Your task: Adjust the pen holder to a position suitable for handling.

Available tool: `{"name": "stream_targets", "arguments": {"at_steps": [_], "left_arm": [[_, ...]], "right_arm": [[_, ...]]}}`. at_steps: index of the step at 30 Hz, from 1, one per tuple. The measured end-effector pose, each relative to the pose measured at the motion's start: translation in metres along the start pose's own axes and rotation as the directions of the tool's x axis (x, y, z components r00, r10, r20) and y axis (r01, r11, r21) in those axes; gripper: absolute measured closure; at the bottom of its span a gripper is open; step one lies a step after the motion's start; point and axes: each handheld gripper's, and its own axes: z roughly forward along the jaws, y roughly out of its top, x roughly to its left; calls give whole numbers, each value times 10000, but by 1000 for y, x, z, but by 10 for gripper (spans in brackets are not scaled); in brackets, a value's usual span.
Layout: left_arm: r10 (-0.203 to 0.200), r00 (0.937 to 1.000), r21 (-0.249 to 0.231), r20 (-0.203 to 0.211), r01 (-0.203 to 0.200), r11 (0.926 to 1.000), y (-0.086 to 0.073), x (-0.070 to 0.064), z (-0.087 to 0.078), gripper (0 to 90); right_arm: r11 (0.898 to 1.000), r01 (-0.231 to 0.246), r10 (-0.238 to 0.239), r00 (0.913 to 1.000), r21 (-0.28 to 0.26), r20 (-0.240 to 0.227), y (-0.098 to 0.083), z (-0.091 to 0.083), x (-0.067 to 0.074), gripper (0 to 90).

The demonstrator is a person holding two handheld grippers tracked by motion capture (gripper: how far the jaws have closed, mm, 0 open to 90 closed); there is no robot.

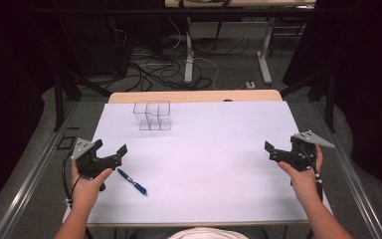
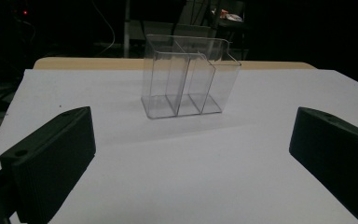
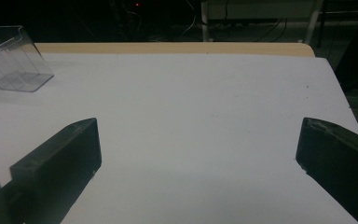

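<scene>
Your left gripper [image 1: 110,154] hovers just beside the blue ballpoint pen [image 1: 132,181] on the white surface [image 1: 214,164], jaws apart, likely readying a pickup. Your right gripper [image 1: 277,153], jaws apart and empty, waits well away; the clear three-compartment plastic holder [image 1: 152,115] stands upright for loading.

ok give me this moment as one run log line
left gripper: open, empty | right gripper: open, empty | blue pen: flat beside left gripper | clear organizer: upright, empty
</scene>
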Motion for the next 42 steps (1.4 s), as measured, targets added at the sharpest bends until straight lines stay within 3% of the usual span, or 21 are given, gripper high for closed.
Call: {"name": "stream_targets", "arguments": {"at_steps": [10,22,30,35,42], "left_arm": [[2,9999,-37,-119,-2,10000,8,0,7,26],[-219,9991,-101,-350,216,9997,29,4,16,169],[16,9994,6,-350,-16,10000,46,1,29,260],[268,9986,7,-457,-268,9996,58,-3,36,283],[274,9983,128,-512,-268,9996,72,-5,45,290]], "right_arm": [[9998,-2,1,10000,206,45,-1,2,1,0],[9999,72,-72,10000,140,-16,-2,1,9,4],[9998,-39,38,10000,214,65,-3,2,9,17],[9998,14,-15,10000,213,39,-3,2,9,22],[9998,132,-133,9999,152,12,-3,1,11,23]]}}
